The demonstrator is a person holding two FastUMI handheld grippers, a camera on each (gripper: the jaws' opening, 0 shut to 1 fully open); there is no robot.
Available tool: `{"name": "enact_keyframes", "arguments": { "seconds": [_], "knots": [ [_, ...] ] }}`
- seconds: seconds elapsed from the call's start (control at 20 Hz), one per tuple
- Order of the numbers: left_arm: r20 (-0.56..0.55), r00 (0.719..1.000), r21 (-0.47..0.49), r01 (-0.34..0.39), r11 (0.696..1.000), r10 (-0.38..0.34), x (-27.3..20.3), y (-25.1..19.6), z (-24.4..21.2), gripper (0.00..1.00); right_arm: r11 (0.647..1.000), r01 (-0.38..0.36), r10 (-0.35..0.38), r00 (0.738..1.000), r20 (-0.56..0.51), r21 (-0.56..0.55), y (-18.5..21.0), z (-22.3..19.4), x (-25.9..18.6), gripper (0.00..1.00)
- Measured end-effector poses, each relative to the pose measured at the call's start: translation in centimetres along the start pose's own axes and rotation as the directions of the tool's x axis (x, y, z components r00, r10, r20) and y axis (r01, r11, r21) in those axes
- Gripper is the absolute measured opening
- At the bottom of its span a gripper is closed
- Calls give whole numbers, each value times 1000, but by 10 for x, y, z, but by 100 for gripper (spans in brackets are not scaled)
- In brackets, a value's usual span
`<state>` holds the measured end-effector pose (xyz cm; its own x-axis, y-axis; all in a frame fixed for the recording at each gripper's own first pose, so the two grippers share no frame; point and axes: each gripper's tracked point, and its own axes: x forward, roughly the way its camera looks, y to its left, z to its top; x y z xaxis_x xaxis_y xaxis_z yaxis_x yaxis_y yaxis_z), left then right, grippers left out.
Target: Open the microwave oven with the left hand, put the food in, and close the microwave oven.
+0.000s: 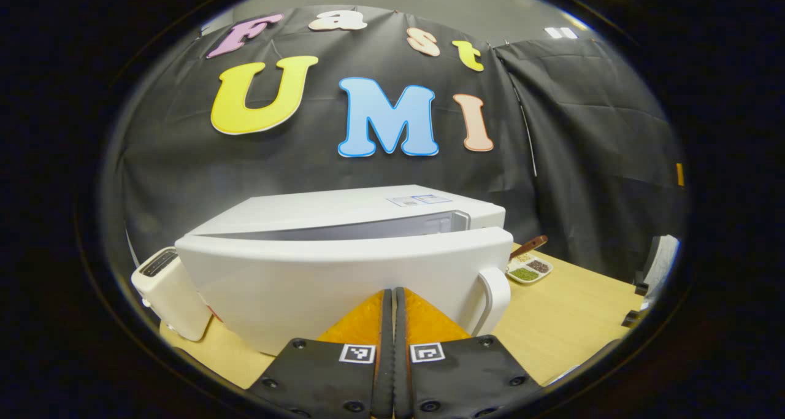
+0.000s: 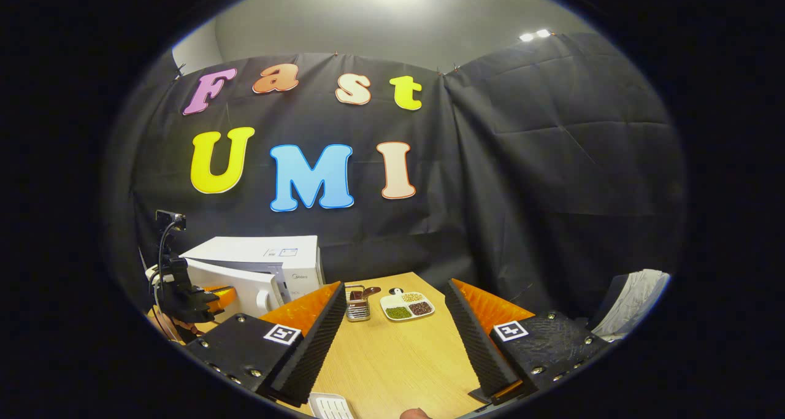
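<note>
microwave oven (image 1: 343, 247) at 12 o'clock, just ahead of left hand-held gripper (image 1: 393, 321), fingers pressed together on nothing, door (image 1: 319, 284) ajar, handle (image 1: 493, 299) at 2 o'clock; right hand-held gripper (image 2: 392, 327) wide open, empty, well apart over bench (image 2: 392, 357).

left gripper view: close up to the microwave oven (image 1: 343, 272), facing its part-open door head-on, low over the worktop (image 1: 570, 321) | right gripper view: farther back, facing the booth wall across the worktop | shared: microwave oven (image 2: 257, 272), divided dish (image 1: 528, 269) (image 2: 407, 306), worktop
</note>
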<state>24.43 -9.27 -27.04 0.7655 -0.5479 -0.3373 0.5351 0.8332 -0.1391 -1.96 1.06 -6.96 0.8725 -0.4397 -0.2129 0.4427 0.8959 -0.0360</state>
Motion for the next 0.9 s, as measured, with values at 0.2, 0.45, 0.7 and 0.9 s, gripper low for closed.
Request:
{"name": "enact_keyframes", "arguments": {
  "seconds": [0.2,0.45,0.7,0.9],
  "knots": [
    [-18,999,-24,-33,999,33,16,9,-6,7,1000,3,-3,1000,4,-12,-3,4,1,98],
    [-26,998,-38,-60,997,59,30,16,-5,7,1000,15,-15,1000,-3,-27,-11,3,5,98],
    [-44,997,-12,-68,998,68,39,16,-10,7,1000,-3,3,1000,-9,-21,-7,3,13,98],
    [-31,992,-10,-121,993,120,44,20,-8,7,999,-22,22,1000,-7,-39,-4,5,16,98]
  ]
}}
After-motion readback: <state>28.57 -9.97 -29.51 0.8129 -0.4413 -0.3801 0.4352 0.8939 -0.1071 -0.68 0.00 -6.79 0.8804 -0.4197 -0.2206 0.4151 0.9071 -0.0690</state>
